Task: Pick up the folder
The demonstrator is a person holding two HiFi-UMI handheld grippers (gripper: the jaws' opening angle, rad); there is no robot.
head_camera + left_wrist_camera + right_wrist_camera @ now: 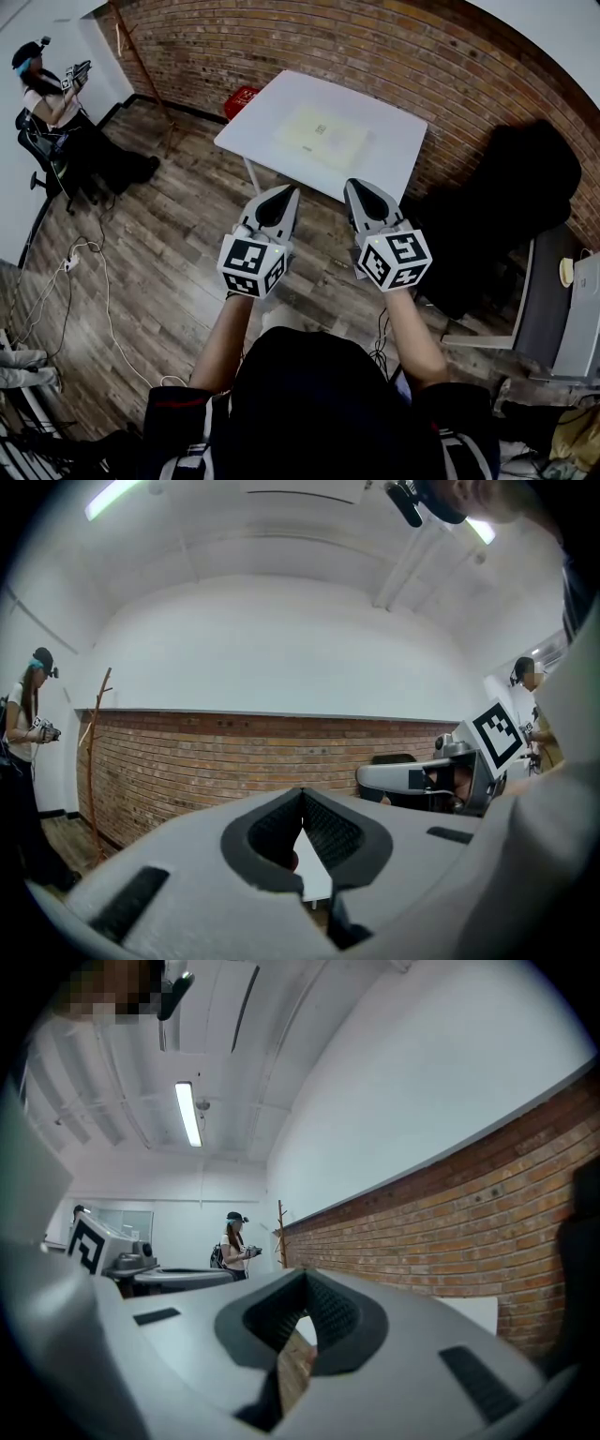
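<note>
Step in hand: approach, the reach not yet made. Left tool and right tool: both clenched, empty, held level side by side. Folder: pale yellow, flat on white counter, well ahead of both tools. Next move, likely: step closer, lower a tool, part its jaws at an edge.

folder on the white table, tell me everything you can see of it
The folder is a thin, flat rectangle, pale yellowish and perhaps translucent plastic, with a small dark marking near its centre that is too small to read. It lies flat near the middle of the white table, its edges roughly in line with the table's. Whether it holds any papers cannot be told. Only the tabletop touches it.
</note>
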